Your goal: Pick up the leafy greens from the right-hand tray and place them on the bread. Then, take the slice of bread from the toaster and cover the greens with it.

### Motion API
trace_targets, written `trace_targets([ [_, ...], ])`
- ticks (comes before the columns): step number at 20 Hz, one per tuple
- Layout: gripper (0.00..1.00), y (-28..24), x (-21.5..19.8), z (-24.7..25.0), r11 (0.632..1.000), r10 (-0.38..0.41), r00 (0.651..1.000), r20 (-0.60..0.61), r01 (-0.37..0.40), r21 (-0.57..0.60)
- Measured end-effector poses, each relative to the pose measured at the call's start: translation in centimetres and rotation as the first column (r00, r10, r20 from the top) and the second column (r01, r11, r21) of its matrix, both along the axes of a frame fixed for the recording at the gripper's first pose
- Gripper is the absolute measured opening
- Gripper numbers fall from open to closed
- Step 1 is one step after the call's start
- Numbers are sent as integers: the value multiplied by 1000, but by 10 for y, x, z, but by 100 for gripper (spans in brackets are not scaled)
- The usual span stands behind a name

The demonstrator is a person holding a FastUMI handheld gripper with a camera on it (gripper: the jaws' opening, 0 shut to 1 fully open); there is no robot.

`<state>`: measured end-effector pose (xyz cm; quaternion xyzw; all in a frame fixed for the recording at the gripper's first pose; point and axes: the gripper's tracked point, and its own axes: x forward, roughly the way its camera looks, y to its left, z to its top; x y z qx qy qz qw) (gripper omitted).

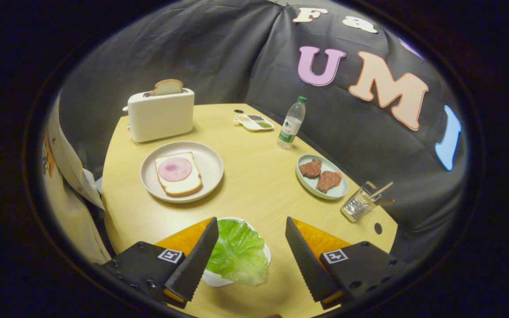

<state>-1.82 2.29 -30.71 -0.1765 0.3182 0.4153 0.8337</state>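
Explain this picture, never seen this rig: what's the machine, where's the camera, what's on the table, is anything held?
It is a handheld two-finger gripper carried by a person; the fisheye camera rides on it, looking forward along its fingers. The fingers are open, holding nothing; the leafy greens lie in a white tray between them. Beyond, on the yellow table: a plate with bread and a ham slice, a toaster with a bread slice, a meat dish, a water bottle, a glass.

A pale yellow wood-grain surface [254, 185] with a rounded edge fills the booth, lit evenly from above. Black cloth walls [219, 53] hang in soft folds behind it, meeting at a seam near the far corner, and two small dark holes mark the tabletop.
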Motion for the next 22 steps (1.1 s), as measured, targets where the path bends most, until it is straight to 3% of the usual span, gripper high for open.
trace_targets([
  [7,99,-1,-17,-53,994,75,991,-108,-83,-69],
  [20,99,1,-38,-102,985,99,963,-251,-131,-113],
  [22,95,3,-40,-103,986,99,959,-266,-132,-107],
])
